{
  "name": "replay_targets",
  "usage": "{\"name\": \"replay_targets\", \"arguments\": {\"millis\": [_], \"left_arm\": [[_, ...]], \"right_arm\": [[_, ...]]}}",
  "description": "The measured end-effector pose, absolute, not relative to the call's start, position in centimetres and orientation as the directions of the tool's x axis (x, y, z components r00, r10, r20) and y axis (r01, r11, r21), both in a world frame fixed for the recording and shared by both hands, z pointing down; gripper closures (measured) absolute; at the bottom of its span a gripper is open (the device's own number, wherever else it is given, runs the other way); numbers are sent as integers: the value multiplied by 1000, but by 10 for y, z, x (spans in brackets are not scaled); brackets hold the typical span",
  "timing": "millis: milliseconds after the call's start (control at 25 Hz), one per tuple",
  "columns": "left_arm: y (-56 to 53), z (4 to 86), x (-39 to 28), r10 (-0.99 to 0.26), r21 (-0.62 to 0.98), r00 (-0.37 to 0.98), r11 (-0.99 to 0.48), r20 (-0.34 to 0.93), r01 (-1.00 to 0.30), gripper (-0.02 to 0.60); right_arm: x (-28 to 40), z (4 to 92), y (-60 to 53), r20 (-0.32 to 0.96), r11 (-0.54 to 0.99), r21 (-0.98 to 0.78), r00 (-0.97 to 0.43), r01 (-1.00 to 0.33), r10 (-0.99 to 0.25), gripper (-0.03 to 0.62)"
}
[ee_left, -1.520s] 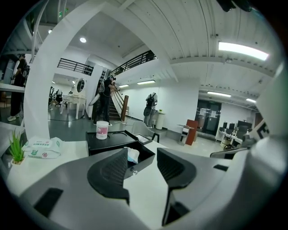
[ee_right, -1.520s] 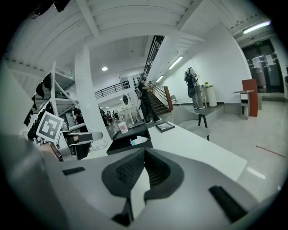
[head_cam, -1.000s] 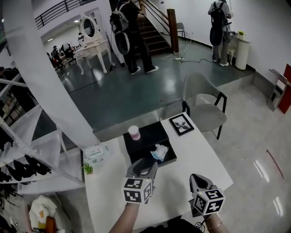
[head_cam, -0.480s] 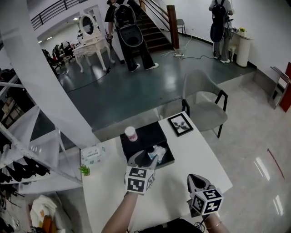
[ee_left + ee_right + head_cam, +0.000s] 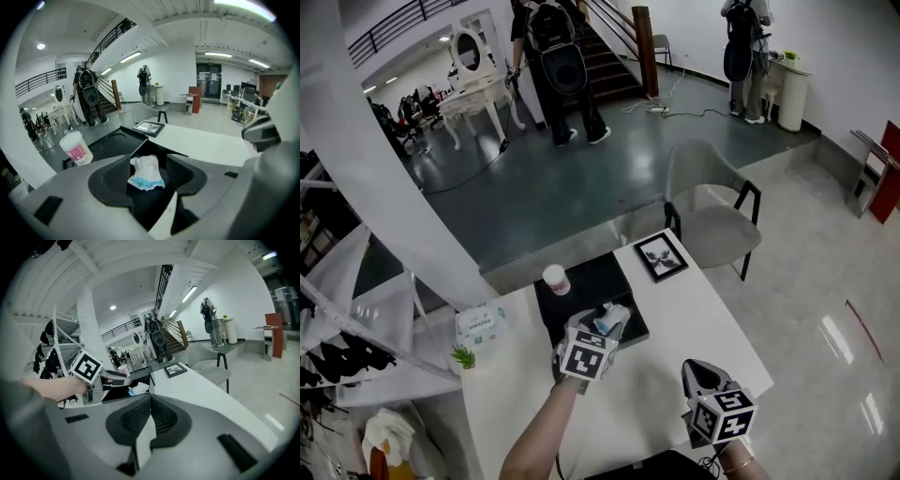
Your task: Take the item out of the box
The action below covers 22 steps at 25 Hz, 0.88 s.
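A black box lies open on the white table. In its near compartment rests the item, a crumpled white and blue cloth. My left gripper reaches into that compartment; its jaws are opening and stand on either side of the cloth without pressing on it. In the left gripper view the gripper frames the cloth. My right gripper hovers over the table's near right part, jaws shut and empty.
A white cup with a pink label stands on the box's far left part. A framed picture lies behind the box, a tissue pack and small plant to its left. A grey chair stands beyond the table.
My left gripper has moved forward from the table in front of the box into its near compartment, around the cloth. The right gripper has hardly moved.
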<state>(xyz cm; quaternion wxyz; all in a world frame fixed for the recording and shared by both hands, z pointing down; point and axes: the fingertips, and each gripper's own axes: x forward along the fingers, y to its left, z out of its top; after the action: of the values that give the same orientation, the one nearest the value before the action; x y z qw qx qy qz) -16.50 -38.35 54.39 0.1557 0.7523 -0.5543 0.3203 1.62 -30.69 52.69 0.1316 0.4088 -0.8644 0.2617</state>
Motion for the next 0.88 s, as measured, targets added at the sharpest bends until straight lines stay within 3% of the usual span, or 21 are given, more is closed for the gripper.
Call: {"name": "replay_targets", "arguments": {"millis": [880], "left_arm": [[-409, 610, -164, -544, -207, 84, -452, 835, -868, 363]], "right_arm": [[47, 541, -312, 482, 473, -348, -587, -810, -650, 594]]}}
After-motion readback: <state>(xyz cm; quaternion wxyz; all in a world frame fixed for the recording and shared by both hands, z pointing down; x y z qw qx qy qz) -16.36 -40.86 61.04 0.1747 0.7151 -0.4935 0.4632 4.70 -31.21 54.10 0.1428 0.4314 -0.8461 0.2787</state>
